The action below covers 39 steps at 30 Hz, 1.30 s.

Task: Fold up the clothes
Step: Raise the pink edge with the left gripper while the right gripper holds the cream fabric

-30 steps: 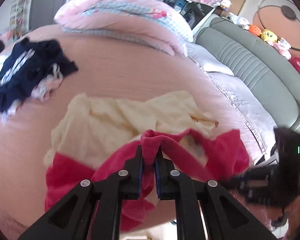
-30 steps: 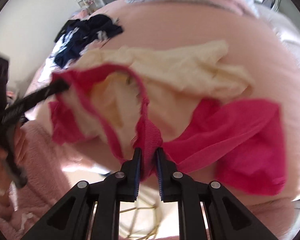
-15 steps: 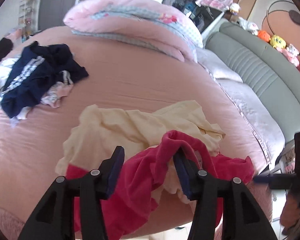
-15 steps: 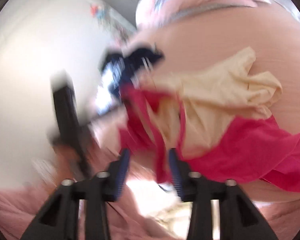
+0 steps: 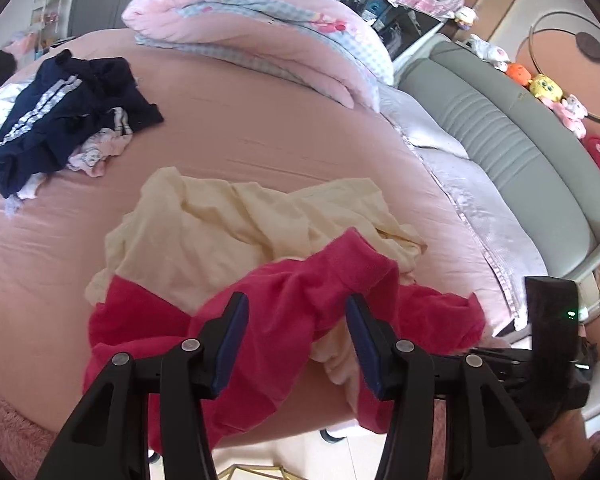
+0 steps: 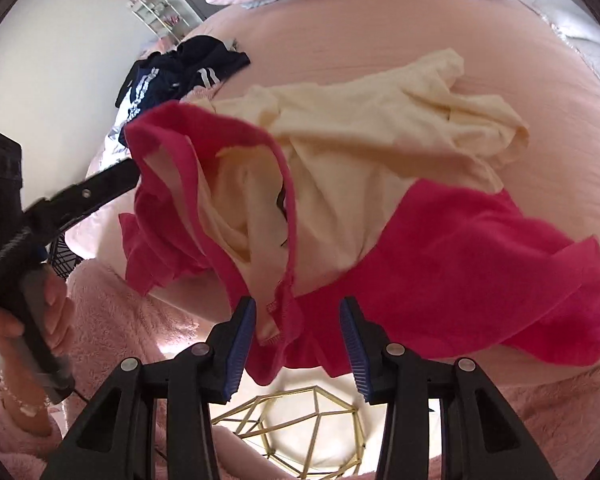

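Observation:
A cream garment (image 5: 228, 232) with hot-pink trim and sleeves (image 5: 292, 300) lies crumpled at the near edge of the pink bed (image 5: 260, 128). My left gripper (image 5: 296, 320) is open, and a raised pink fold sits loosely between its blue pads without being pressed. My right gripper (image 6: 298, 332) is open too. The pink neckline hem (image 6: 276, 312) hangs by its left pad, and the cream body (image 6: 380, 140) and a pink sleeve (image 6: 460, 264) spread beyond it. The left gripper's black finger (image 6: 100, 188), held by a hand (image 6: 40, 320), reaches the garment's left side.
A heap of navy striped clothes (image 5: 68, 116) lies at the bed's far left. A folded pink quilt (image 5: 260, 20) rests at the back. A grey padded headboard (image 5: 500, 140) with plush toys runs along the right. A gold wire frame (image 6: 300, 432) stands on the floor below the bed edge.
Both grippers were shut on the pink neckline and have opened. The neckline has dropped from its stretched, lifted shape and sags onto the bed edge.

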Tool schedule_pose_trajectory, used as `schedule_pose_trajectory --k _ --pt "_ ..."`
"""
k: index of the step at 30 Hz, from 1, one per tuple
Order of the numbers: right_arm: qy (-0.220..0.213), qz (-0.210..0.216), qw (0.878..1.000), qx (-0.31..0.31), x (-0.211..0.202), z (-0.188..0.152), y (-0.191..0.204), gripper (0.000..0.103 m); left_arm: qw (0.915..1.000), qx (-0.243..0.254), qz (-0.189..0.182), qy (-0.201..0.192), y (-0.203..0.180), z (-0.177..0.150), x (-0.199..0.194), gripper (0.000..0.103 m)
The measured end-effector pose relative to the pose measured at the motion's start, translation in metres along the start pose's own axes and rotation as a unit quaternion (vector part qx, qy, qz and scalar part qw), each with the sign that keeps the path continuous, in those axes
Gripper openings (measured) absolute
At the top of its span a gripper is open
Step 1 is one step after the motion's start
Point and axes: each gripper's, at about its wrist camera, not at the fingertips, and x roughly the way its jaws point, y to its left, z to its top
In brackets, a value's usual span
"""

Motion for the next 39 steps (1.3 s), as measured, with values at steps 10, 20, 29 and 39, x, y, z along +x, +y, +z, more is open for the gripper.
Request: schedule_pose_trajectory --k 10,20,29,39 --pt "-0.050 -0.032 0.997 -0.041 -0.022 0.042 0.006 0.043 0.9938 -0.005 -0.056 0.096 -0.026 -0.070 0.034 0.047" --pt "0.021 -0.103 0.966 -0.235 0.054 0.082 0.051 0.021 0.9883 -0.053 0.001 0.143 -0.042 -0.087 0.093 0.006" --pt "-0.138 -0.138 0.975 -0.102 -0.011 0.114 0.025 0.001 0.9876 -0.030 0.154 0.007 -0.030 -0.044 0.031 0.004" --pt "-0.414 -0.091 0.900 -0.100 -0.217 0.122 0.083 0.001 0.9436 0.099 0.181 -0.259 -0.098 0.102 -0.134 0.004"
